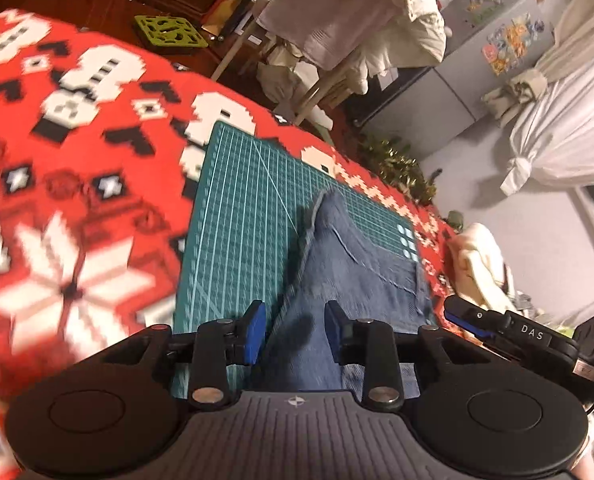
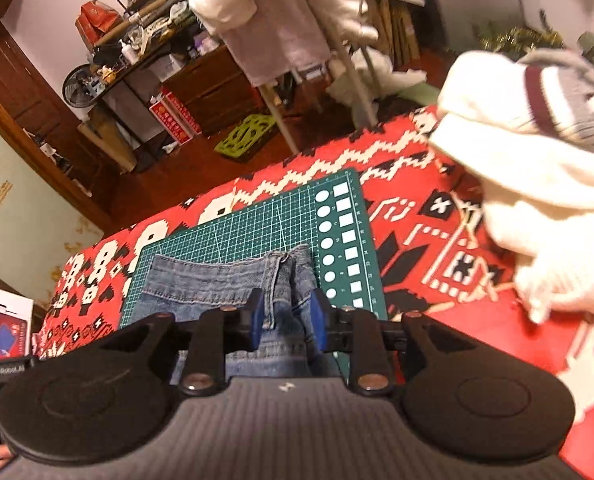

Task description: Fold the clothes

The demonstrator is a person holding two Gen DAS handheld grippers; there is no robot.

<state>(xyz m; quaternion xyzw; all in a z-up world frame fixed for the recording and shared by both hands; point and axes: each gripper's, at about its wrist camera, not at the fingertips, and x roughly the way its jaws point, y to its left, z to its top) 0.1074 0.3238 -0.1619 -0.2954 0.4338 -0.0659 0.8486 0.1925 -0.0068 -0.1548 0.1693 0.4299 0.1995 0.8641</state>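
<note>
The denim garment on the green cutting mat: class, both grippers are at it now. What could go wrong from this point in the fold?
1. The right gripper straddles only a bunched ridge of the denim garment, so the layers may slip or fold crooked.
2. The left gripper has open jaws over the fabric; lifting now could leave that side behind.
3. The cutting mat might shift on the red blanket.

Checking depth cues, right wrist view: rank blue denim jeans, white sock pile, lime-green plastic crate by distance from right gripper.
1. Blue denim jeans: between the right gripper fingers.
2. White sock pile: right, on the red blanket.
3. Lime-green plastic crate: floor, beyond the blanket.
</note>
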